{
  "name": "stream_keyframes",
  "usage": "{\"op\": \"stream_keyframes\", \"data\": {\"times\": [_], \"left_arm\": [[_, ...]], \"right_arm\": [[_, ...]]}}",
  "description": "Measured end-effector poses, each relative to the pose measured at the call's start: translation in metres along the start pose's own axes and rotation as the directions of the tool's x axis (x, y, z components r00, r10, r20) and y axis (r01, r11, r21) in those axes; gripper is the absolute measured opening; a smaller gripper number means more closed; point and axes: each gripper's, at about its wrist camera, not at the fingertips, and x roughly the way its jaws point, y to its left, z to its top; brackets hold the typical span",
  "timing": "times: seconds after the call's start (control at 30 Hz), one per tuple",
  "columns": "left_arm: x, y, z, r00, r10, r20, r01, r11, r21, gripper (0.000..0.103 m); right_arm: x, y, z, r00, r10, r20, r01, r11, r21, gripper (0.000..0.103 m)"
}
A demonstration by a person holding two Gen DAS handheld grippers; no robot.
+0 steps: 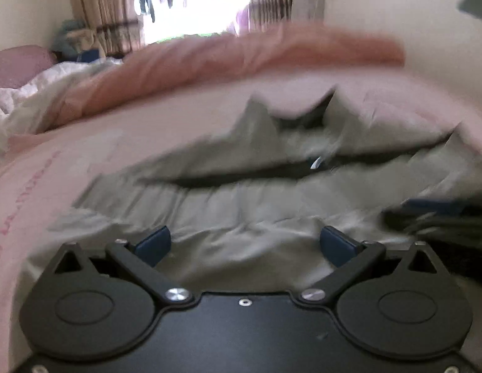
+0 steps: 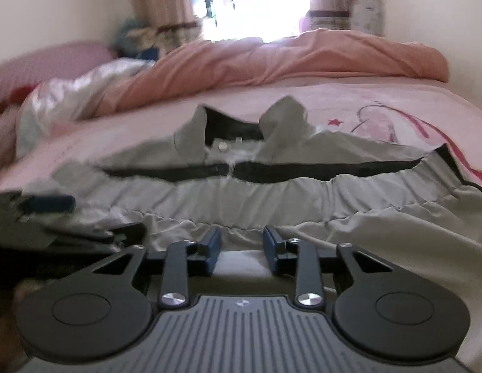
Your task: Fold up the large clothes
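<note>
Grey jacket [image 2: 272, 192] beneath seemingly level hand-held grippers [image 2: 242, 250]

Ahead of me the bed [image 2: 365, 99] wears a pale pink sheet with a cartoon drawing [image 2: 390, 118] in dark pink lines and a small red star on its right side. Along the far edge lies a bunched salmon-pink duvet [image 2: 303, 59], and to its left a crumpled white quilt [image 2: 70, 90]. A mauve pillow [image 2: 54, 56] sits at the far left. Behind the bed, striped beige curtains [image 1: 101, 9] frame a blown-out bright window [image 2: 256, 3], with cream walls [image 2: 433, 9] on both sides.
</note>
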Motion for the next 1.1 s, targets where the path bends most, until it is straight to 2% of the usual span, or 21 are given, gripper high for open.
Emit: {"op": "stream_keyframes", "data": {"times": [0.03,0.1,0.17,0.2,0.27,0.3,0.37,0.47,0.67,0.8,0.87,0.93,1.0,1.1], "left_arm": [[0.009,0.011,-0.003,1.0,0.003,-0.017,-0.004,1.0,-0.021,0.103],[0.009,0.031,-0.006,0.999,-0.035,-0.01,0.034,0.998,-0.05,0.103],[0.001,0.043,-0.011,1.0,0.008,0.007,-0.008,1.0,-0.011,0.103],[-0.002,0.048,-0.014,1.0,0.022,0.015,-0.022,1.0,-0.01,0.103],[-0.006,0.057,-0.021,0.999,0.035,0.027,-0.034,0.999,-0.025,0.103],[-0.007,0.059,-0.024,0.998,0.049,0.032,-0.048,0.998,-0.029,0.103],[-0.009,0.059,-0.027,0.996,0.081,0.039,-0.08,0.996,-0.029,0.103],[-0.008,0.057,-0.025,0.993,0.106,0.043,-0.104,0.994,-0.029,0.103],[-0.017,0.07,-0.036,0.987,0.153,0.045,-0.15,0.987,-0.064,0.103],[-0.026,0.085,-0.048,0.983,0.179,0.047,-0.174,0.98,-0.099,0.103],[-0.028,0.093,-0.048,0.984,0.175,0.026,-0.17,0.976,-0.135,0.103],[-0.033,0.096,-0.048,0.985,0.174,0.004,-0.171,0.972,-0.158,0.103],[-0.043,0.098,-0.049,0.989,0.15,-0.009,-0.15,0.971,-0.185,0.103],[-0.063,0.093,-0.052,0.991,0.135,0.01,-0.131,0.972,-0.193,0.103]], "right_arm": [[-0.002,-0.008,-0.002,1.0,-0.002,0.005,0.002,1.0,-0.01,0.022],[-0.011,-0.025,-0.005,0.997,-0.077,0.022,0.078,0.996,-0.035,0.022],[-0.017,-0.047,-0.009,0.987,-0.158,0.027,0.159,0.986,-0.039,0.022],[-0.021,-0.065,-0.011,0.985,-0.17,0.025,0.17,0.985,-0.009,0.022],[-0.031,-0.099,-0.014,0.992,-0.126,0.025,0.123,0.987,0.101,0.01],[-0.037,-0.115,-0.015,0.991,-0.133,0.025,0.127,0.977,0.17,0.0],[-0.046,-0.131,-0.017,0.984,-0.178,0.024,0.168,0.96,0.223,0.0],[-0.052,-0.138,-0.02,0.965,-0.26,0.022,0.248,0.939,0.237,0.0],[-0.055,-0.127,-0.029,0.954,-0.3,0.03,0.291,0.942,0.166,0.0],[-0.063,-0.131,-0.032,0.955,-0.293,0.039,0.281,0.941,0.187,0.0],[-0.068,-0.129,-0.035,0.947,-0.317,0.058,0.301,0.934,0.194,0.0],[-0.077,-0.122,-0.041,0.933,-0.344,0.102,0.322,0.929,0.181,0.022],[-0.086,-0.113,-0.048,0.917,-0.371,0.145,0.35,0.924,0.153,0.028],[-0.107,-0.096,-0.057,0.912,-0.346,0.219,0.326,0.937,0.124,0.028]]}}
